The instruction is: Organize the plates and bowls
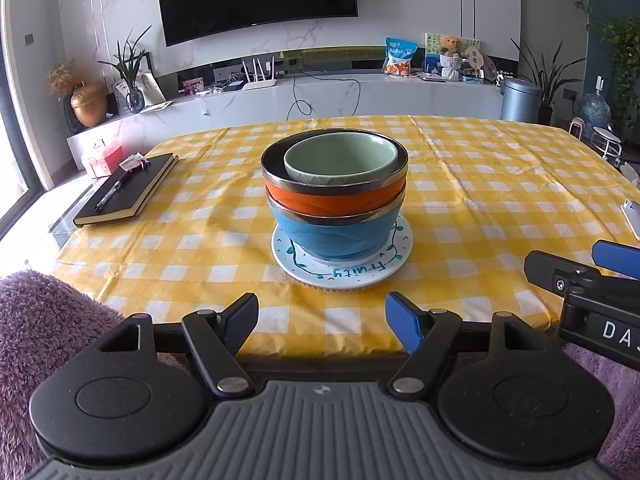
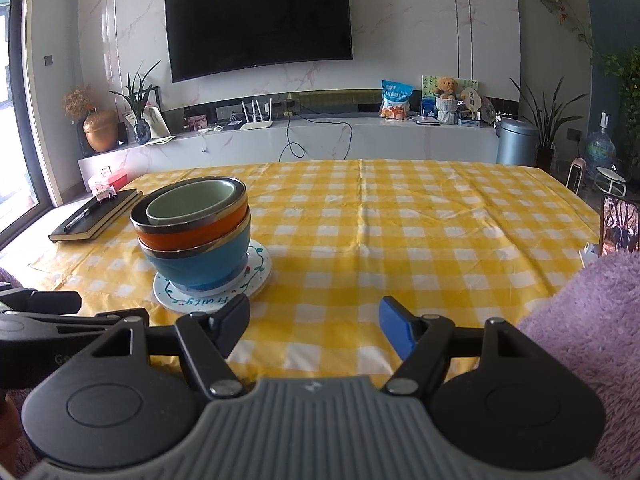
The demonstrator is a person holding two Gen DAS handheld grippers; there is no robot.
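Note:
A stack stands on the yellow checked tablecloth (image 1: 480, 184): a white "Fruity" plate (image 1: 384, 270) at the bottom, then a blue bowl (image 1: 336, 236), an orange bowl (image 1: 332, 200) and a small green bowl (image 1: 340, 156) nested on top. The stack also shows at the left of the right wrist view, with plate (image 2: 256, 280), blue bowl (image 2: 204, 264), orange bowl (image 2: 192, 232) and green bowl (image 2: 188, 204). My left gripper (image 1: 322, 320) is open and empty, just short of the plate at the table's near edge. My right gripper (image 2: 314, 320) is open and empty, to the right of the stack; it also shows at the right edge of the left wrist view (image 1: 592, 268).
A black notebook (image 1: 128, 192) with a pen on it lies at the table's left. A phone (image 2: 620, 232) stands at the right edge. Purple fleece sleeves (image 1: 44, 328) flank the grippers. A TV console runs behind the table.

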